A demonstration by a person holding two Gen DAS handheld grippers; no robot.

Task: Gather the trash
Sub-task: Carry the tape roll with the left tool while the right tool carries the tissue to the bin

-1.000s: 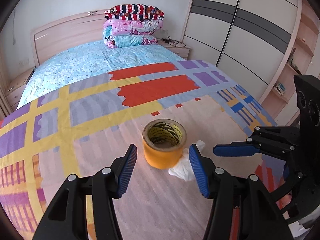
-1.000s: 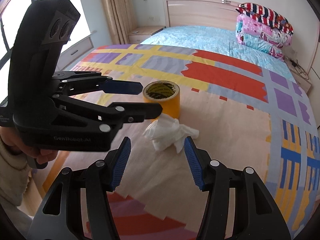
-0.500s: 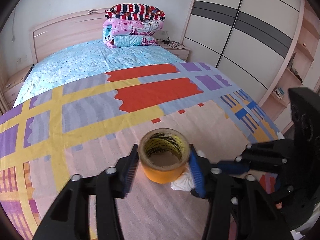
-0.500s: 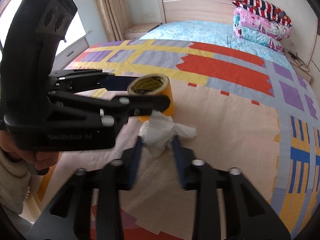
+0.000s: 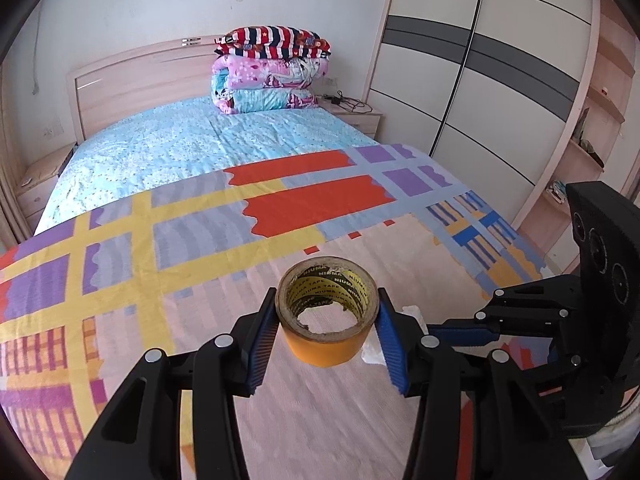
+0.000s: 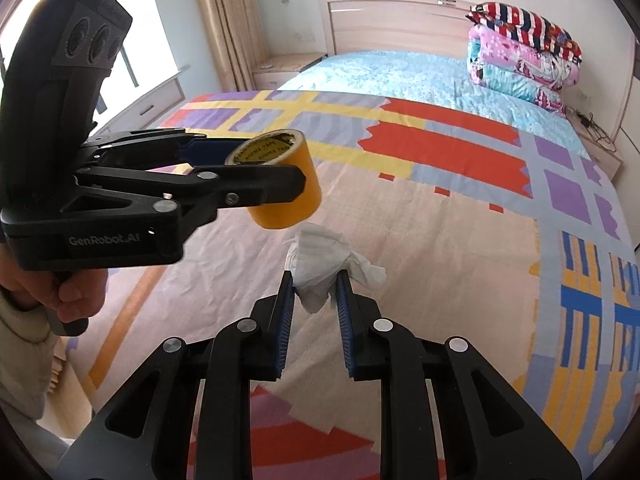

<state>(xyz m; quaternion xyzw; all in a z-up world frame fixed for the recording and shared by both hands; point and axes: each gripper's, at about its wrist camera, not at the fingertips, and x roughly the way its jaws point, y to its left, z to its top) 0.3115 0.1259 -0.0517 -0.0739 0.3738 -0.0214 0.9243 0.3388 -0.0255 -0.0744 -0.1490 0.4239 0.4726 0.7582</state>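
My left gripper (image 5: 326, 320) is shut on a yellow tape roll (image 5: 327, 322) and holds it above the bed. The roll (image 6: 280, 184) and the left gripper (image 6: 256, 160) also show in the right wrist view. My right gripper (image 6: 314, 284) is shut on a crumpled white tissue (image 6: 324, 258), lifted off the blanket. A corner of the tissue (image 5: 410, 314) shows behind the left gripper's right finger. The right gripper's body (image 5: 560, 328) is at the right of the left wrist view.
The bed carries a colourful patterned blanket (image 5: 160, 248) over a light blue sheet (image 5: 180, 148). Folded quilts (image 5: 272, 72) are stacked at the headboard. A wardrobe (image 5: 480, 80) stands on the right, nightstands (image 6: 280, 72) flank the bed, and a window with curtains (image 6: 224, 20) is on the left.
Both grippers closed: the left on the tape roll, the right on the tissue. Both objects have been lifted off the blanket.
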